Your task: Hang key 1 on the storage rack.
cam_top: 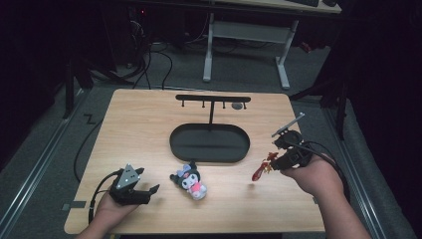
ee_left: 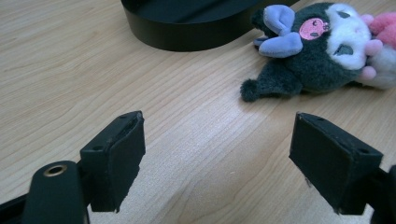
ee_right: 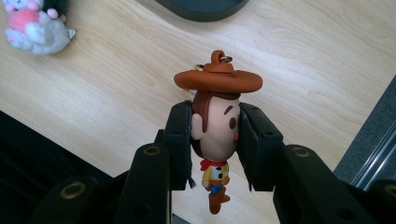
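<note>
- Nearest the high camera, the left hand-held gripper (cam_top: 149, 192) rested low at the near-left part of the tabletop (cam_top: 139, 129), jaws spread wide, nothing between them.
- Tabletop: light wood, the largest thing in view, carrying everything below.
- Black oval tray (cam_top: 209, 143) sat at the tabletop's middle; a black T-shaped rack (cam_top: 212, 99) with small pegs rose from its far side.
- Right hand-held gripper (cam_top: 271, 162) was held above the tabletop's right side, just right of the tray, cable trailing back over the person's hand (cam_top: 311, 174).
- Plush toy (cam_top: 190, 180), dark grey with white face, lilac bow and pink parts, lay on its side just in front of the tray's near rim. In the left gripper view the plush toy (ee_left: 317, 51) lay beyond the open jaws, not touching them.
- Cowboy figure keychain (ee_right: 215, 135), smallest item: brown hat, red neckerchief, yellow shirt, metal ring at the hat's top. The right hand-held gripper's jaws were pinched on its head from both sides, body hanging free, clear of the wood. From above, the figure (cam_top: 261, 169) showed as a reddish shape at the jaw tips.
</note>
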